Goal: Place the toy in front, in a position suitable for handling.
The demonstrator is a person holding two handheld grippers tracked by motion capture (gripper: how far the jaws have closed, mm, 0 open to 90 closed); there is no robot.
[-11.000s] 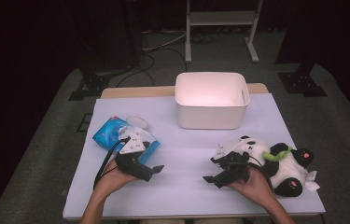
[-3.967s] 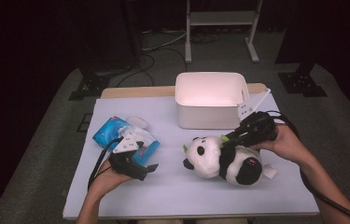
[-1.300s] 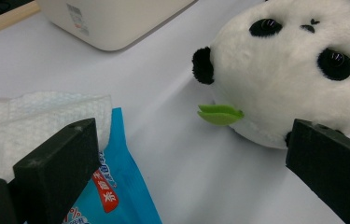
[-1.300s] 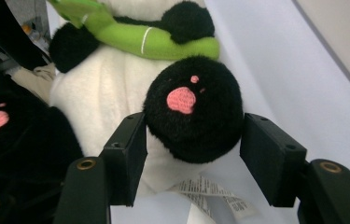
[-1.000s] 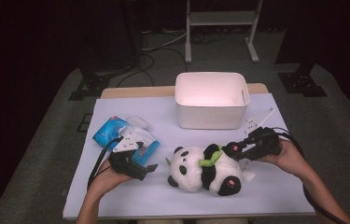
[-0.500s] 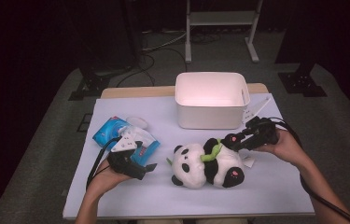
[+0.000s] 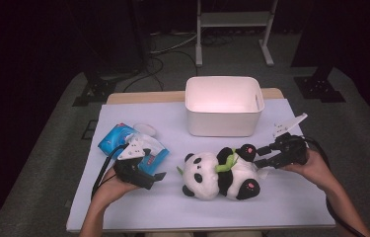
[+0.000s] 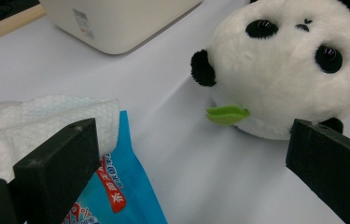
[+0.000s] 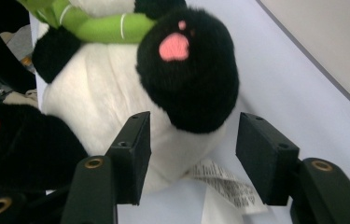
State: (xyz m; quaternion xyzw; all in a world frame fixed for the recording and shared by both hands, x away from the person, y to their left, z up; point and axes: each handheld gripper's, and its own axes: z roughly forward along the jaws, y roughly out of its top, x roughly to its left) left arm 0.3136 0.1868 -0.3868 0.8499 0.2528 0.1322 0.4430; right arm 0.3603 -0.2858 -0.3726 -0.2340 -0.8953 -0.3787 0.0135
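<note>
Panda [image 7: 219, 173] lies between both gaping claws; bin [image 7: 223, 104] behind; wipes pack [image 7: 123, 143] beside left claw [image 7: 157, 177].

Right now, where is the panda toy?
In the high view, the panda toy lies on the table's near middle, before the white bin, right of the blue wipes pack.

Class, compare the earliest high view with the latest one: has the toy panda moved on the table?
Yes. The toy panda has moved from the table's right edge toward the middle, and now lies in front of the white bin, closer to the blue wipes pack.
</note>
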